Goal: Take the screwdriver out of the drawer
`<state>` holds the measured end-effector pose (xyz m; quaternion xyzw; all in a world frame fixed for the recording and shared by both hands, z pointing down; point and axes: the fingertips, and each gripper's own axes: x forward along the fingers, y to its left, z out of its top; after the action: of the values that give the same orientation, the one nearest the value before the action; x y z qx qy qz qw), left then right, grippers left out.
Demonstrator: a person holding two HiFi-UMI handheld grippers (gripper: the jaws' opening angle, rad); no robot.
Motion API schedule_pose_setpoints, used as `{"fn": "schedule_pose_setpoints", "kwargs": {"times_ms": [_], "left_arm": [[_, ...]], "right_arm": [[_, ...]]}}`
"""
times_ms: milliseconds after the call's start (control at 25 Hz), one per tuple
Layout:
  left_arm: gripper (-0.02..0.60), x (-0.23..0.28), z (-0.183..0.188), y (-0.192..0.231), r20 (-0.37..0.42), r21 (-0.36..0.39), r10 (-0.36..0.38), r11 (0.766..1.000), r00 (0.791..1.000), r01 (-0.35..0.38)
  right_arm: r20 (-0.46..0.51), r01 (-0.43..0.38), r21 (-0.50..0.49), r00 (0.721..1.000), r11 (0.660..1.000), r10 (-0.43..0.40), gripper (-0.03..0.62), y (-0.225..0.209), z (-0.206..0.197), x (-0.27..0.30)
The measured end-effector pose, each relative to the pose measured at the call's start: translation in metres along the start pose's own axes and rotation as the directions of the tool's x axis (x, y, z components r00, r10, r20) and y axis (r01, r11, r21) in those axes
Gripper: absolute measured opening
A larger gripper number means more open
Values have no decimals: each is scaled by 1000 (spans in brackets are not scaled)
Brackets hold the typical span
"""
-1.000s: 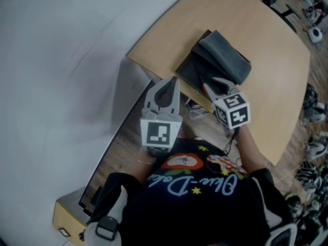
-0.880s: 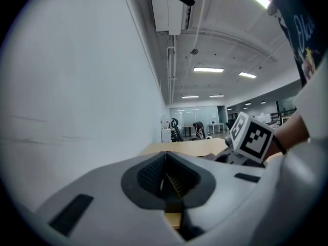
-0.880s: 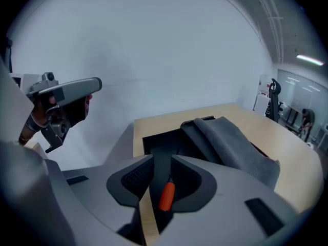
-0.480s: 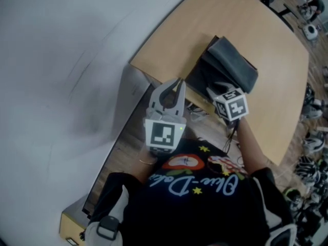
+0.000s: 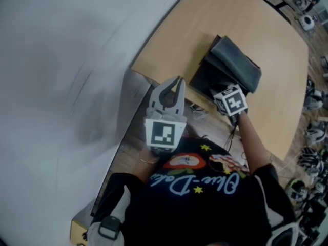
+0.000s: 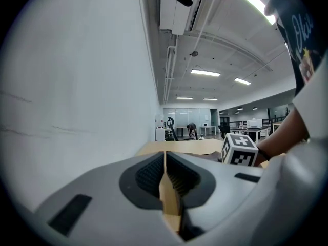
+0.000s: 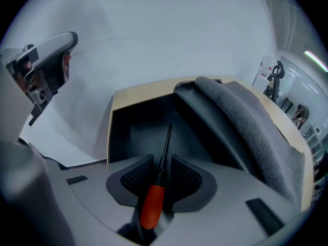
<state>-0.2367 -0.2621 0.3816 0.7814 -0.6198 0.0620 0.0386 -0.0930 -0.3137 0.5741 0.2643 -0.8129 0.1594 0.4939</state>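
Wood comes first: the pale table (image 5: 246,29) fills the upper right of the head view. The dark open drawer (image 7: 138,132) sits at its near edge, and a folded grey mat (image 7: 246,117) rises along the right of the right gripper view. My left gripper (image 6: 165,158) hangs at centre frame, jaws pressed together on nothing. My right gripper (image 7: 161,163) pinches the screwdriver (image 7: 152,199) just ahead of its orange handle, with the tip pointing into the drawer. I judge the lift wants a firm grip and a straight pull up and back, with the shaft clear of mat and drawer wall.

In the head view the right gripper (image 5: 222,92) hides the screwdriver (image 7: 152,199) and most of the drawer (image 5: 201,81).
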Motion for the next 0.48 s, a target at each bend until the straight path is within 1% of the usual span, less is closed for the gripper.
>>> {"fn": "schedule_pose_setpoints", "kwargs": {"times_ms": [40,160,320,480], "left_arm": [[0,1,0,2,0,-2,-1,1000,1000,1],[0,4,0,6,3,0,-8,1000,1000,8],[0,7,2,10,4,7,-18,1000,1000,18],[0,9,4,11,11,16,-26,1000,1000,26]], "right_arm": [[-9,1,8,1000,1000,-1,91,-1,-1,3],[-30,39,10,999,999,-39,89,-13,-6,9],[-30,15,24,999,1000,-15,77,-12,-5,13],[-28,20,46,999,999,-19,58,-13,-7,13]]}}
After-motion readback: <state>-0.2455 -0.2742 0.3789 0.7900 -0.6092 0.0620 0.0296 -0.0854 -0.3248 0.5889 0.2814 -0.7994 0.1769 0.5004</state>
